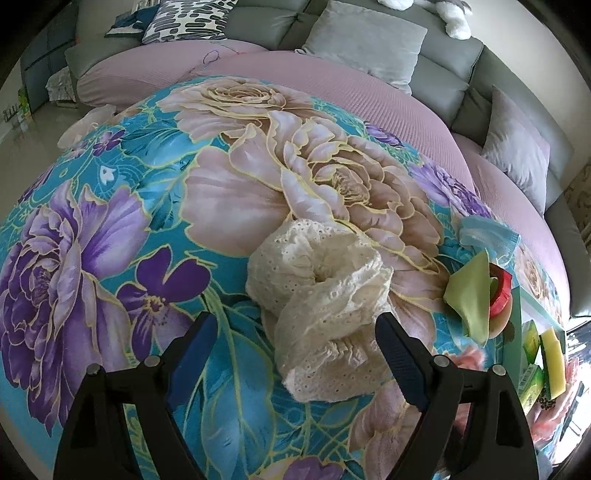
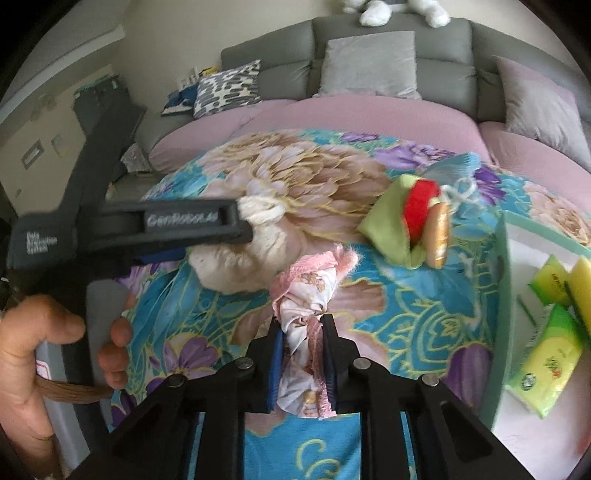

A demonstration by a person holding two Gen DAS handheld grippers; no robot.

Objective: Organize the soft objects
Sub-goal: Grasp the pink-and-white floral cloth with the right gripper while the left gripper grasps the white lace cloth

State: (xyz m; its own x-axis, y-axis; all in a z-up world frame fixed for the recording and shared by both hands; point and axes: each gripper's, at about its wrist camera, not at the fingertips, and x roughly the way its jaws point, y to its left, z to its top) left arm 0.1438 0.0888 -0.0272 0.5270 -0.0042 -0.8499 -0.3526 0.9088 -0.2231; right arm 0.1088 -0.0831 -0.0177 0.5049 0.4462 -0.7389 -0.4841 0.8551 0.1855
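Floral bedspread [image 1: 110, 229]: left claw [image 1: 295, 328] released; right claw [image 2: 303, 325] grasping pink-trimmed cloth [image 2: 306, 295].

- Setting: a home living room.
- Grey sectional sofa [image 2: 388, 40], seats covered in pink fabric [image 1: 332, 81].
- Plain grey cushions [image 1: 365, 40] and one black-and-white patterned cushion [image 2: 227, 88] are set against the backrest.
- White plush toy [image 2: 399, 11] is seen on the sofa top.
- Floral bedsheet [image 1: 110, 229] in teal, purple and pink is spread in front as the work surface.
- Tissue packs [image 2: 546, 354] are kept at the right edge.
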